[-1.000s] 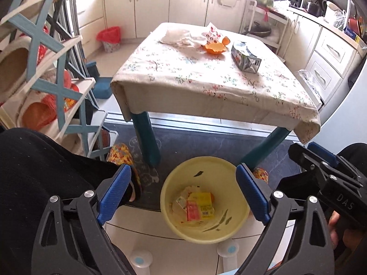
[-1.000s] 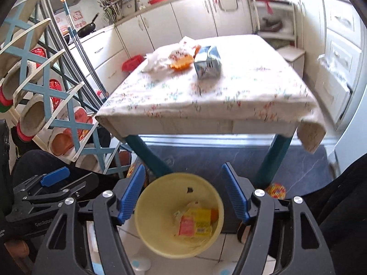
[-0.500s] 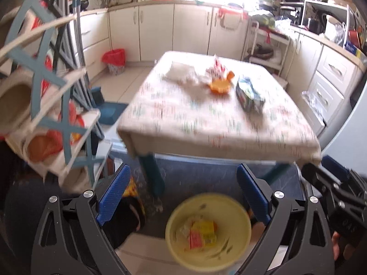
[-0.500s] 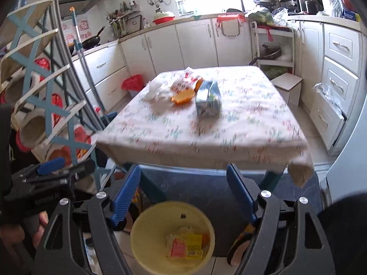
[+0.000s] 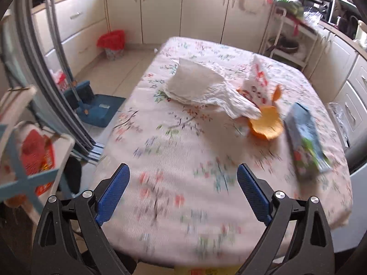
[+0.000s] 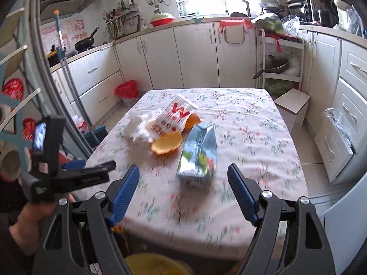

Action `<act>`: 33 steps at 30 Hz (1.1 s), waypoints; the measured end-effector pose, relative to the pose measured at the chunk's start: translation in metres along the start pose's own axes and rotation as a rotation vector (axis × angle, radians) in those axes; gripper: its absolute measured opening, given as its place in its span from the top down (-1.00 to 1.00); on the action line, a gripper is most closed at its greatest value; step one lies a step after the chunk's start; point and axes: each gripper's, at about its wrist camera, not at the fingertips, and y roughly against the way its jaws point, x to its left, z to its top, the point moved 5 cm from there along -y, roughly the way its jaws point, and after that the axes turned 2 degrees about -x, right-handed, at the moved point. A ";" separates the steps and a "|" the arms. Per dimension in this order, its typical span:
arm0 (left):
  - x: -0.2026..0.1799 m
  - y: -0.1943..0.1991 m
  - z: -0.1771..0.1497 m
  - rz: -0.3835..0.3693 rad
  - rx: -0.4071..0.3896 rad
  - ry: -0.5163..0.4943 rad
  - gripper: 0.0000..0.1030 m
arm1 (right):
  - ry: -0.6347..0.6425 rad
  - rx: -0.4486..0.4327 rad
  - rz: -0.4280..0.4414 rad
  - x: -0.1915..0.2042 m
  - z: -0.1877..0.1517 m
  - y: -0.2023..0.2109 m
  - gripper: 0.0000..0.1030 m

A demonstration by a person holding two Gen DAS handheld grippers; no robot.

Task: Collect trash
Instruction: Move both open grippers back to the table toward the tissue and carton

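- My left gripper (image 5: 182, 192) hung over the near edge of the counter (image 5: 183, 160), its blue ribbed jaws wide apart with only the flower-printed cloth showing between them.
- My right gripper (image 6: 183, 190) had its jaws spread wide and empty as well; the blue-green carton sat beyond the tips, not touched.
- That rectangular blue-green paper carton (image 6: 199, 153) lay on its side on the cloth, its gabled end pointing away, glossy and a little crushed.
- Just left of the carton sat a cupped orange peel half (image 6: 166, 146), pale and pithy inside; a second piece of peel (image 6: 192, 121) showed behind it.
- A white paper bag with red print (image 6: 175, 116) leaned over the peel, stiff and creased.
- A crumpled white paper tissue (image 5: 201, 89) lay soft and wrinkled at the left of the pile, one corner draped onto the peel.
- Under the counter's near edge I could see the rim of a round yellow plastic bowl (image 6: 158, 263), smooth and shallow.
- A red-lined waste bin (image 6: 126, 91) stood on the tiled floor by the white cabinets, well apart from the counter.
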 end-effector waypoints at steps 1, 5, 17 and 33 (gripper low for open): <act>-0.001 -0.009 0.005 -0.004 0.010 -0.002 -0.76 | -0.011 0.001 0.005 -0.003 0.005 -0.007 -0.48; -0.004 -0.046 0.024 -0.010 0.056 -0.034 -0.76 | -0.084 0.015 0.027 -0.013 0.018 -0.028 -0.48; -0.022 -0.093 0.062 -0.004 0.024 -0.162 -0.87 | -0.179 0.064 0.078 -0.018 0.025 -0.048 -0.53; -0.022 -0.093 0.062 -0.006 0.014 -0.160 -0.87 | -0.213 0.088 0.094 -0.023 0.011 -0.039 -0.56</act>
